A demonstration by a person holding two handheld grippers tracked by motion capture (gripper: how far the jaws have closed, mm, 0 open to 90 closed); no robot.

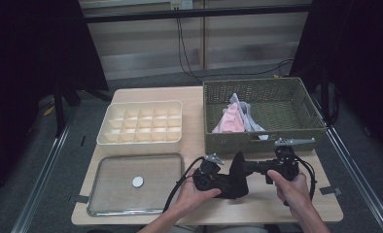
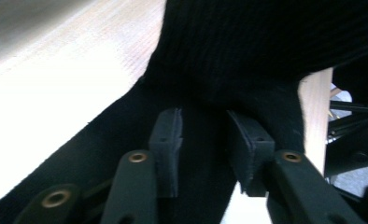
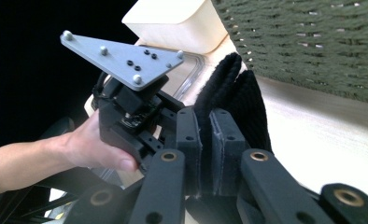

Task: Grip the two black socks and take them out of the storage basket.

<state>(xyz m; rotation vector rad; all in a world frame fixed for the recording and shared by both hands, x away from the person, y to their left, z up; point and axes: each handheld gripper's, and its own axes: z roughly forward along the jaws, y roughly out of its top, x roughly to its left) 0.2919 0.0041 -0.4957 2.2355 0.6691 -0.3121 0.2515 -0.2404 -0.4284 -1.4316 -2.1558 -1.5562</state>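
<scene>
at the near edge of the surface (image 1: 262, 206), a black sock (image 1: 235, 174) stretches between the 2 grippers, its long axis running left to right. the right gripper (image 3: 209, 140) has its jaws clamped tight on 1 end; the left gripper (image 2: 205, 154) has its jaws parted around the fabric, pads not pressing. behind, the green basket (image 1: 296, 131) holds pink and grey cloth (image 1: 235, 119). the divided tray (image 1: 141, 124) looks empty.
</scene>
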